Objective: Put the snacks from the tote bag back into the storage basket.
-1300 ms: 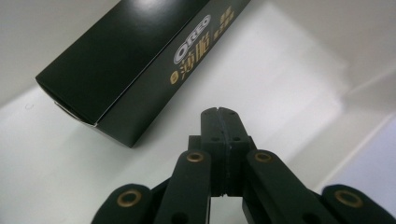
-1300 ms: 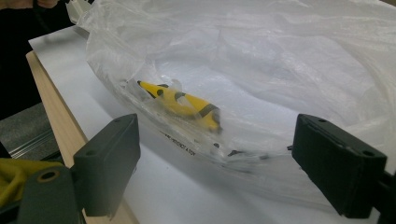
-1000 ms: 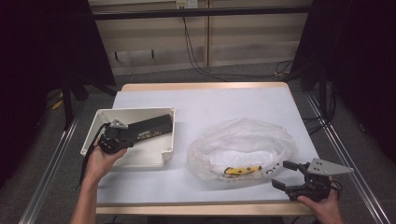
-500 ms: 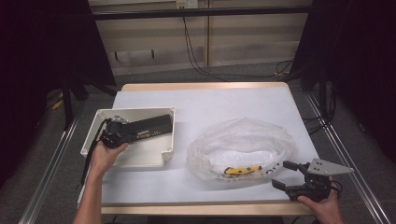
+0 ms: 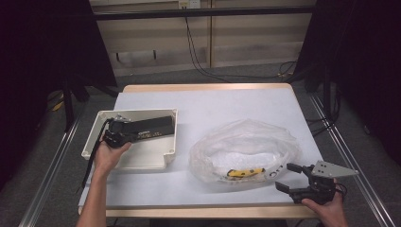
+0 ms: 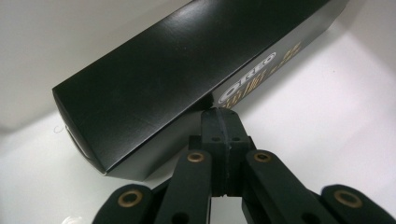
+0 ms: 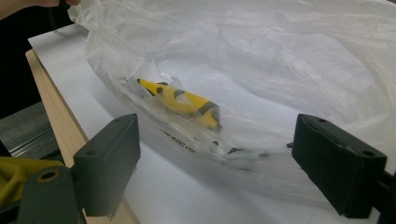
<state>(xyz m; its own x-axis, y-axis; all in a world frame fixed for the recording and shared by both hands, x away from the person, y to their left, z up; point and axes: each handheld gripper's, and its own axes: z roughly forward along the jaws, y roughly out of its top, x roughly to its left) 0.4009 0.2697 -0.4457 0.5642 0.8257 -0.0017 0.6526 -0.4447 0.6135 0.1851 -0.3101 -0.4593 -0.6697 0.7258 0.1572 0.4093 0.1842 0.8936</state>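
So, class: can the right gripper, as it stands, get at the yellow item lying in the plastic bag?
Probably not directly. The right gripper stands open facing the yellow item, but the clear plastic bag wraps it, so the film lies between.

White-topped table (image 5: 227,101), wooden edge; grey floor (image 5: 198,78); pale panelled wall (image 5: 156,42); black cables (image 5: 198,56); dark sides.

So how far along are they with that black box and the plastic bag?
The black box already lies in the white bin. The left gripper is shut beside it, gripping nothing. The right gripper waits open at the plastic bag, whose yellow item is still inside.
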